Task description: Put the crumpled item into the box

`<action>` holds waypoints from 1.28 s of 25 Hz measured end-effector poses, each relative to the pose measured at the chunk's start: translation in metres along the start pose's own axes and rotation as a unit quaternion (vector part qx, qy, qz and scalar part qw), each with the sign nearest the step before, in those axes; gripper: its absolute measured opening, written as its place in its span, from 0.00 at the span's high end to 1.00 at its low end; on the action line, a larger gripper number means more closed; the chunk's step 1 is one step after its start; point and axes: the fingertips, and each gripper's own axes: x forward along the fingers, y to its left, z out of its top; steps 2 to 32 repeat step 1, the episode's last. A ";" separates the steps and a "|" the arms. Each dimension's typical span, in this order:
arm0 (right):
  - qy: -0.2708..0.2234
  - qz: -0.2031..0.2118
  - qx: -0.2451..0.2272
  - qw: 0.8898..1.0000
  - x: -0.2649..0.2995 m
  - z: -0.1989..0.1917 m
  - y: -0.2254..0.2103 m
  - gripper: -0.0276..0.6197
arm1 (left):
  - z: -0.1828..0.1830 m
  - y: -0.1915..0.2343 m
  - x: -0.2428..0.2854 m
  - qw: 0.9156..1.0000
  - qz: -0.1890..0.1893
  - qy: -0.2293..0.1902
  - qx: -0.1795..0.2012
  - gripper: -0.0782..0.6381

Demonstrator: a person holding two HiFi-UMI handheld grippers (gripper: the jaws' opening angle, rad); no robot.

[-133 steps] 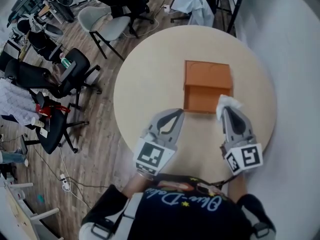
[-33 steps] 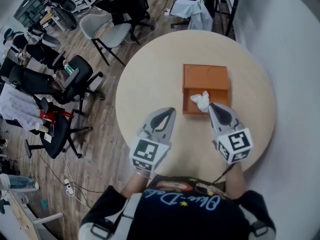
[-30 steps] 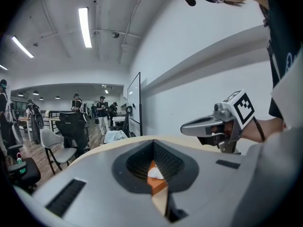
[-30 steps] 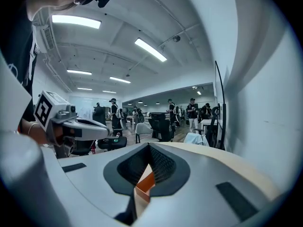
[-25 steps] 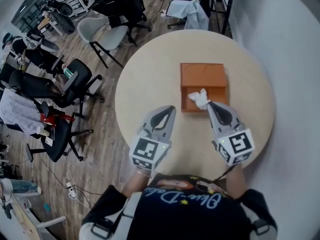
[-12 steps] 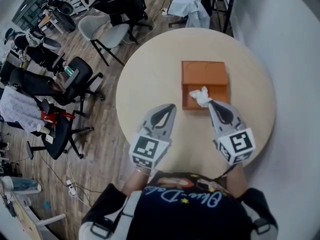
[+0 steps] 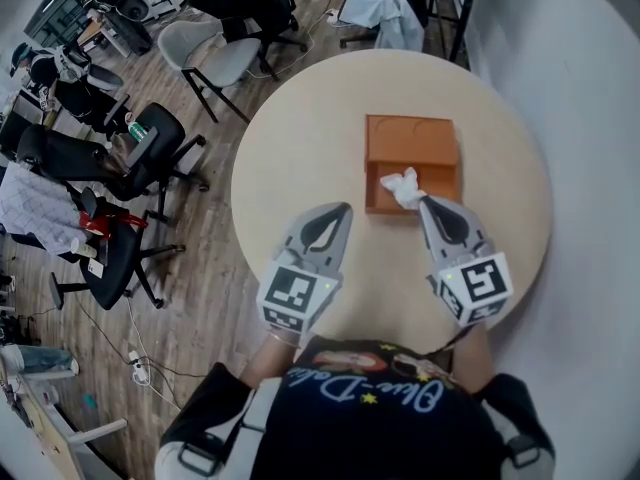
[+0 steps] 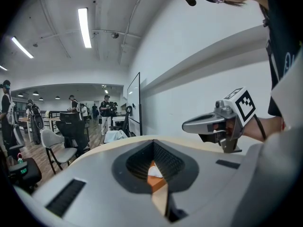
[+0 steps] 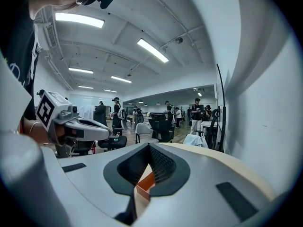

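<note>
The left tool (image 7: 341,208) is held out in front of the torso, jaws together, tip angled slightly right. The right tool (image 7: 424,202) is beside it, well apart, jaws likewise closed, tip angled slightly left.

You have a round beige tabletop (image 7: 300,168) before you; on your left black office chairs (image 7: 120,158) and a grey chair (image 7: 215,58) stand on the wood floor (image 7: 200,268), a white garment (image 7: 385,13) beyond
</note>
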 end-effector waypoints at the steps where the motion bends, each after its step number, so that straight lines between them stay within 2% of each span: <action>1: -0.001 0.002 0.000 1.000 0.001 0.001 0.000 0.96 | 0.001 0.001 0.000 1.000 0.000 0.000 0.000 0.90; 32: -0.001 0.002 0.000 1.000 0.001 0.001 0.000 0.96 | 0.001 0.001 0.000 1.000 0.000 0.000 0.000 0.90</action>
